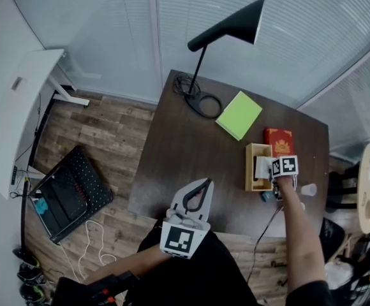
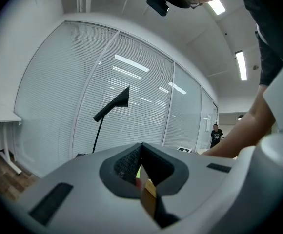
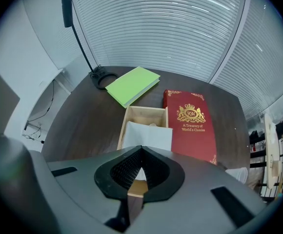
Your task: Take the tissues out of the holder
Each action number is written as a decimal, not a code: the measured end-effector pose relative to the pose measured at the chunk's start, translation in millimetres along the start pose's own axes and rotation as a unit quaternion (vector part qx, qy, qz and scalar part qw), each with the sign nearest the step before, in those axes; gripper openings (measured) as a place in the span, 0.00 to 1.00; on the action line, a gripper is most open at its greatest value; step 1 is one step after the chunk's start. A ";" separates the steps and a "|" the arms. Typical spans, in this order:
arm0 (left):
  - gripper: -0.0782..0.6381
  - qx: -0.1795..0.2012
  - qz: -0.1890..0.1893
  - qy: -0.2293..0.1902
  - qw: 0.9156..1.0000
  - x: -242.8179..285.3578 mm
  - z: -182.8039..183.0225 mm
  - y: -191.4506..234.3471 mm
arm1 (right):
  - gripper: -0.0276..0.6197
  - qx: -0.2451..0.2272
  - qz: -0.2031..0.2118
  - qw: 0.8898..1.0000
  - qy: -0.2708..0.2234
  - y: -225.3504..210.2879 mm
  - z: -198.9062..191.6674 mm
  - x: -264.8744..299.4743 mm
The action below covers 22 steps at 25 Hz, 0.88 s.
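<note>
Left gripper [image 1: 207, 183] hangs clenched and empty near the dark table [image 1: 185, 145] edge; right gripper [image 3: 141, 148], jaws together, sits at the wooden holder [image 3: 143, 112]; white tissues [image 3: 149, 134] stand inside it, so removal looks barely begun.

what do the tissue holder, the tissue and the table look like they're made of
Holder: probably pale bare wood, with faint grain and thin flat walls. Tissue: thin white paper, matte. Table: dark brown wood or veneer, streaked grain, low sheen.
</note>
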State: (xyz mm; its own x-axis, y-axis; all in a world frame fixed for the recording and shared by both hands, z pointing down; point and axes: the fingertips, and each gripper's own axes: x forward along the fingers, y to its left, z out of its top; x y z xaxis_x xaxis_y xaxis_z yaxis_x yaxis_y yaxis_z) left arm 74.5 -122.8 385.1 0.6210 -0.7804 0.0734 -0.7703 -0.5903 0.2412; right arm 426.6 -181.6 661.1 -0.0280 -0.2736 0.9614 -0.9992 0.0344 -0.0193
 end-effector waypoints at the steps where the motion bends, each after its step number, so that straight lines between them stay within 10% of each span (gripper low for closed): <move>1: 0.11 -0.001 0.003 -0.001 1.000 -2.6 0.4 0.3 | 0.06 -0.001 -0.001 1.000 0.001 0.1 -1.4 -0.3; 15: 0.11 -0.017 0.045 -0.024 0.999 -31.6 -3.5 -17.8 | 0.06 -0.016 0.016 1.000 -0.006 20.1 -16.4 -4.2; 22: 0.11 -0.005 0.008 -0.026 1.000 -29.0 -3.7 -23.7 | 0.06 -0.020 0.005 1.000 -0.016 23.0 -6.4 -21.6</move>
State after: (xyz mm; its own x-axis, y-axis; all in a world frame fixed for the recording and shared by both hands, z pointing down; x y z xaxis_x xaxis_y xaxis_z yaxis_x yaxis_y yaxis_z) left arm 75.3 -85.4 380.8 0.6004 -0.7993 0.0271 -0.7781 -0.5760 0.2507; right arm 404.4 -168.7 641.7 -0.0394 -0.3031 0.9522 -0.9970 0.0751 -0.0173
